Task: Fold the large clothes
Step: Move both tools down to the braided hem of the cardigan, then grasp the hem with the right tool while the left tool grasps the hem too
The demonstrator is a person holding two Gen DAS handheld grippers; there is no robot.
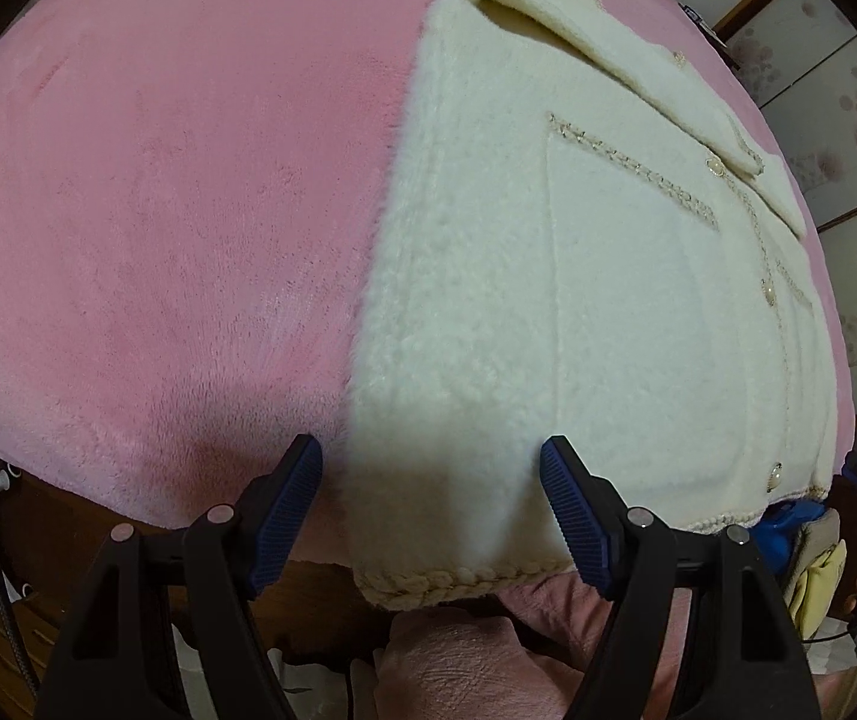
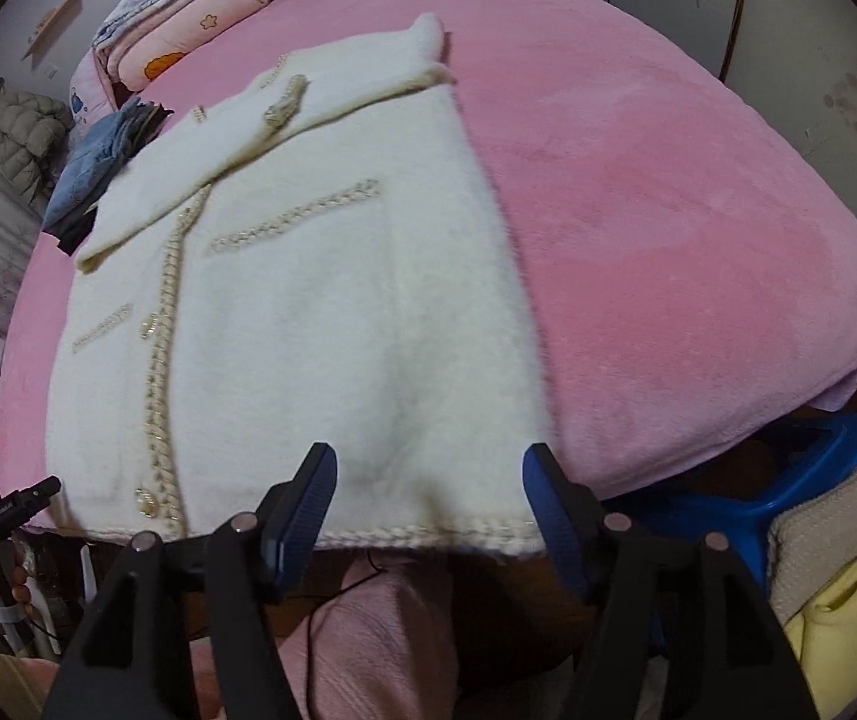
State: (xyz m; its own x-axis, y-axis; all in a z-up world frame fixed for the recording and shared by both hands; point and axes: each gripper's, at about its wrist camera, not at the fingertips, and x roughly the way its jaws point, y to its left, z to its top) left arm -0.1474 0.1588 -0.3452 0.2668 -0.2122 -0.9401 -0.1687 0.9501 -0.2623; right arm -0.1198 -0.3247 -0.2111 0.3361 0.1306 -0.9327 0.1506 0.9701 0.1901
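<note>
A cream fleece jacket (image 1: 578, 276) with braided trim and pearl buttons lies flat on a pink bed (image 1: 158, 210), its sleeves folded in across the front. Its braided hem hangs over the near bed edge. My left gripper (image 1: 431, 468) is open, its jaws astride the hem's left corner without gripping it. In the right wrist view the jacket (image 2: 320, 312) fills the middle of the pink bed (image 2: 668, 228). My right gripper (image 2: 428, 474) is open, its jaws astride the hem's right part. The left gripper (image 2: 8, 510) shows at the left edge there.
Folded quilts (image 2: 170, 18) and a pile of jeans (image 2: 98, 162) lie at the far side of the bed. A blue plastic stool (image 2: 788, 492) and a cream and yellow cloth (image 2: 836, 588) sit by the bed's near right corner. Pink-clothed legs (image 2: 368, 648) are below.
</note>
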